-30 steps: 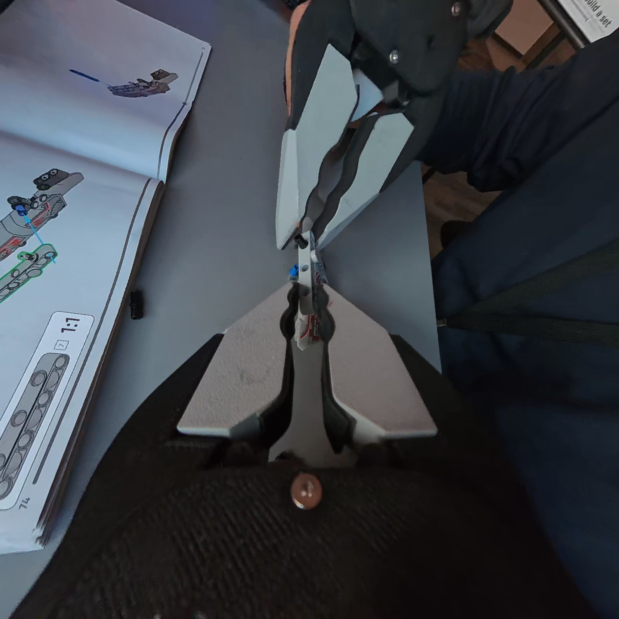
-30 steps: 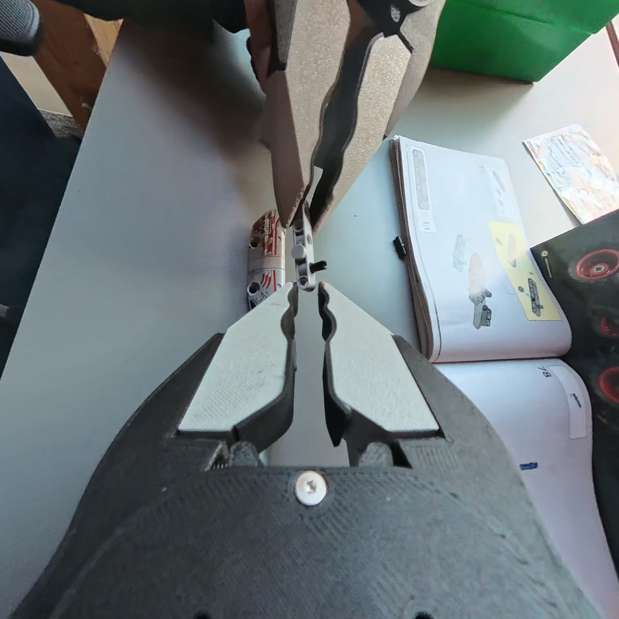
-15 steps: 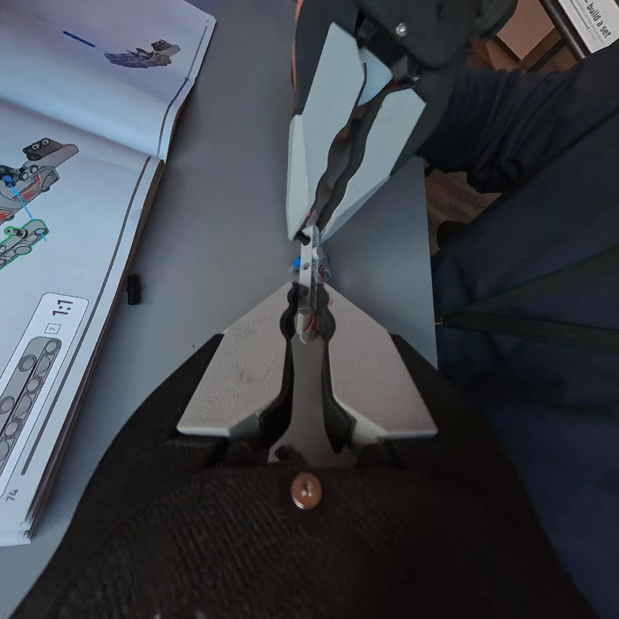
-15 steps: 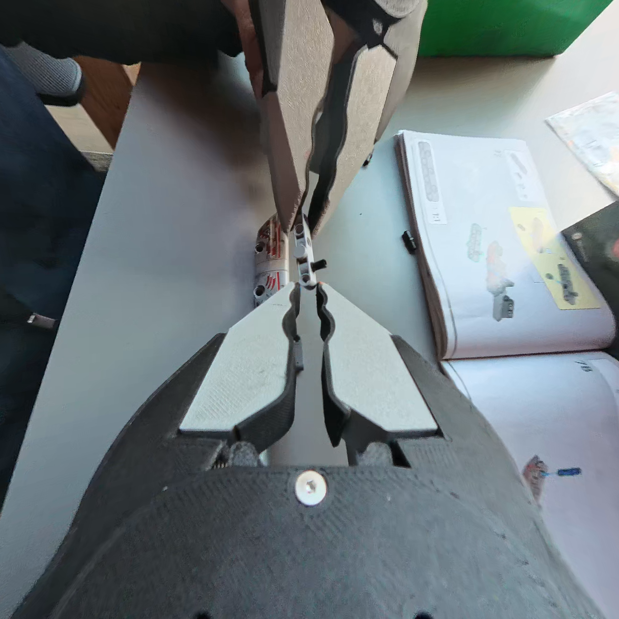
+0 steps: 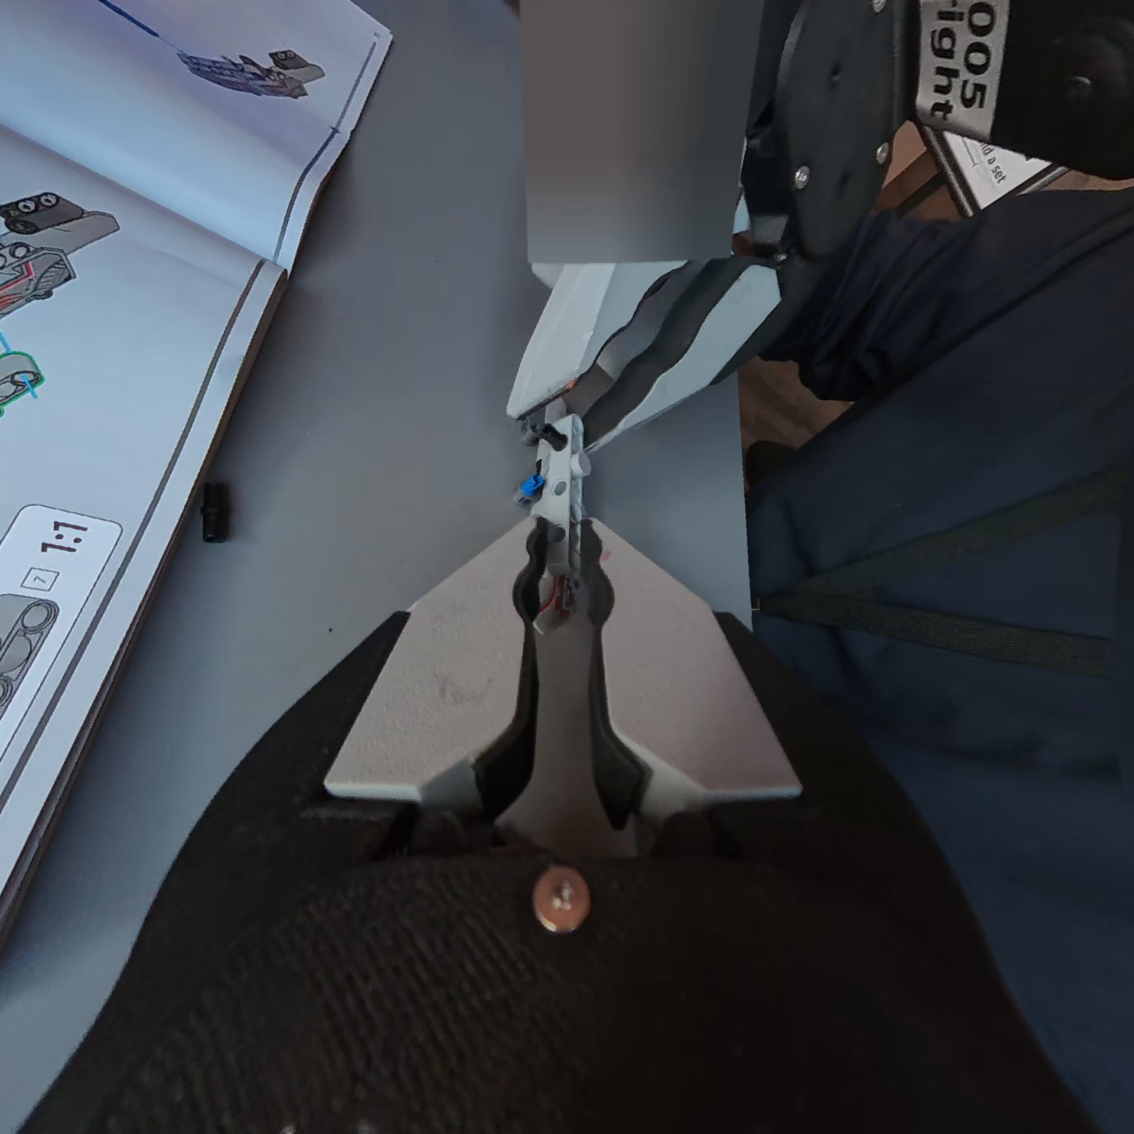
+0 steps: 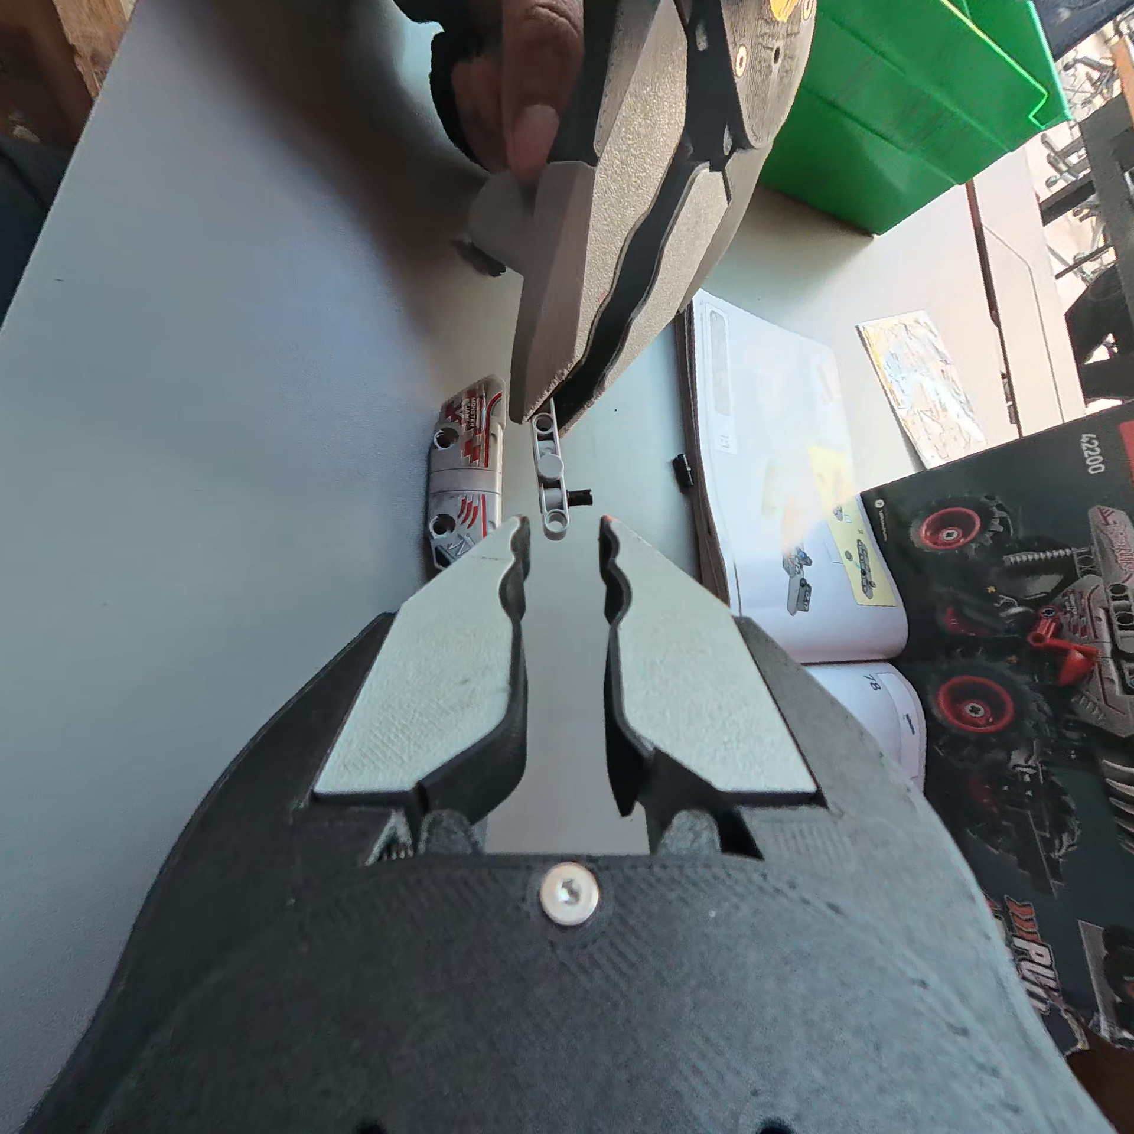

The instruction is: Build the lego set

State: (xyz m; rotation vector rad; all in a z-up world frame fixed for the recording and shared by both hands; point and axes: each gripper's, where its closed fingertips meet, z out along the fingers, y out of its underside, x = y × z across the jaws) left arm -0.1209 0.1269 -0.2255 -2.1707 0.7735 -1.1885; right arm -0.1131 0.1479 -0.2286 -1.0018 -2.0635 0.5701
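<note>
While left tongs (image 5: 561, 521) clamp beam (image 5: 559, 485), right tongs (image 6: 561, 521) gape empty; panel (image 6: 467, 469) unattached on desk (image 6: 245, 368), build early.

Grey table (image 6: 184, 368); green bins (image 6: 908, 116); wood floor (image 5: 755, 399)

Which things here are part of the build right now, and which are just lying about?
In the job: grey beam, printed panel, left tongs, right tongs, instruction booklet, probably the loose black pin.
Lying about: green bin, set box, sticker sheet.
</note>
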